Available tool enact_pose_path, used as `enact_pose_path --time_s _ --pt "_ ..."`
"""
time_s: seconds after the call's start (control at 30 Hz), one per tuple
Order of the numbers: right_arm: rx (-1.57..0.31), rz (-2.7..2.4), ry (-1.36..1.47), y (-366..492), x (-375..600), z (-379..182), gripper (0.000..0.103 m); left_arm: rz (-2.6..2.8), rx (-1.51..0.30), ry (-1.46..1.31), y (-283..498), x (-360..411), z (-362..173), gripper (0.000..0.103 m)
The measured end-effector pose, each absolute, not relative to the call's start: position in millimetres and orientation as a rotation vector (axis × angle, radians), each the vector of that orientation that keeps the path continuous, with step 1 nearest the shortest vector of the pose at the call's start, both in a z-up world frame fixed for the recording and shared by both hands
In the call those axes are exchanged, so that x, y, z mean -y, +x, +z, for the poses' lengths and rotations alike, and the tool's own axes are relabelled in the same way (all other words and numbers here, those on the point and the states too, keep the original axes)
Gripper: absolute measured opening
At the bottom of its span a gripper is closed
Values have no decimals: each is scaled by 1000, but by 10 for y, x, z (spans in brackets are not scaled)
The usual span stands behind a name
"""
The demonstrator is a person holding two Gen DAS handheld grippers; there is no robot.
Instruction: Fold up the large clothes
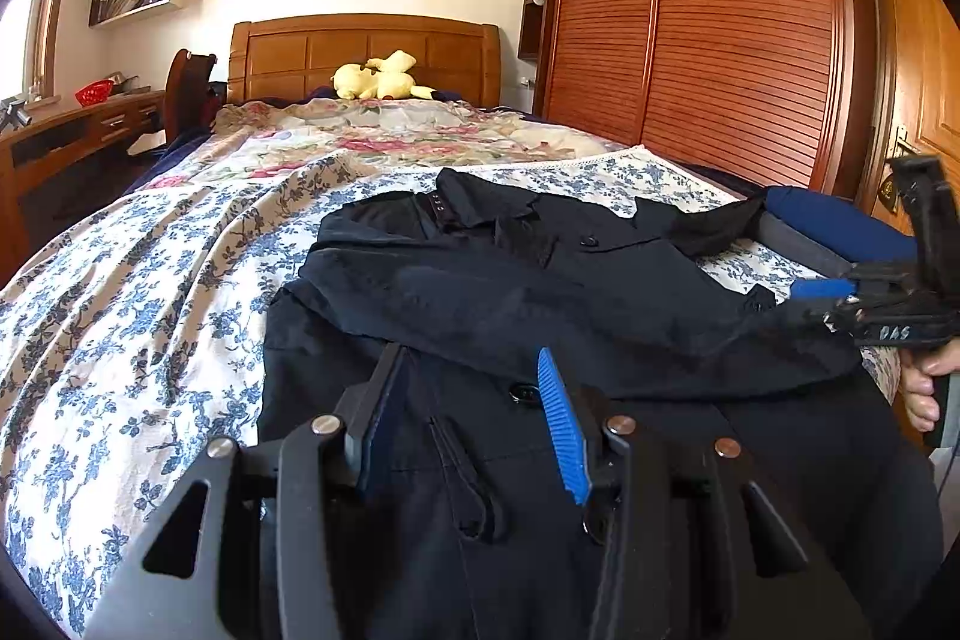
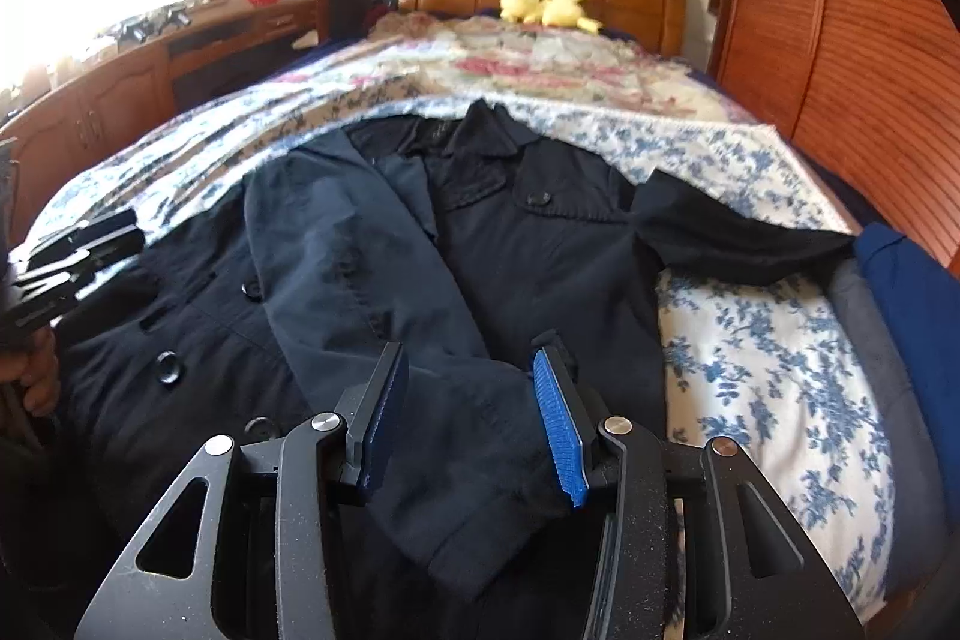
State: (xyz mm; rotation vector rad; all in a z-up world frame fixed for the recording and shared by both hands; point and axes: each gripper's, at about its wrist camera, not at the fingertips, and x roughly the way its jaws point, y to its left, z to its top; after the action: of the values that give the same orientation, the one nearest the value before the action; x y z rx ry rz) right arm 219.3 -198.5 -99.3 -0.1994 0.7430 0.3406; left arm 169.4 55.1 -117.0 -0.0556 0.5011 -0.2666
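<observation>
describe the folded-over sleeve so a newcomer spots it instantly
Start at the bed with its blue-flowered sheet, where a dark coat lies spread. The sleeve runs diagonally across the coat's front. Unlike the other sleeve, stretched sideways onto the sheet, it lies on the coat.

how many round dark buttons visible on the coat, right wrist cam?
4. On the dark navy coat: one on the chest flap, one beside the folded sleeve, one lower left, one near the gripper's left finger. Folds may hide more.
</observation>
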Motion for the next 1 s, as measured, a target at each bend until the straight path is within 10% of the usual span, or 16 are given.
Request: enact_pose_path --time_s 1.0 --pt "-889 410 -208 2354 2319 -1583 46 -281 -579 33 1939 157 -1204 43"
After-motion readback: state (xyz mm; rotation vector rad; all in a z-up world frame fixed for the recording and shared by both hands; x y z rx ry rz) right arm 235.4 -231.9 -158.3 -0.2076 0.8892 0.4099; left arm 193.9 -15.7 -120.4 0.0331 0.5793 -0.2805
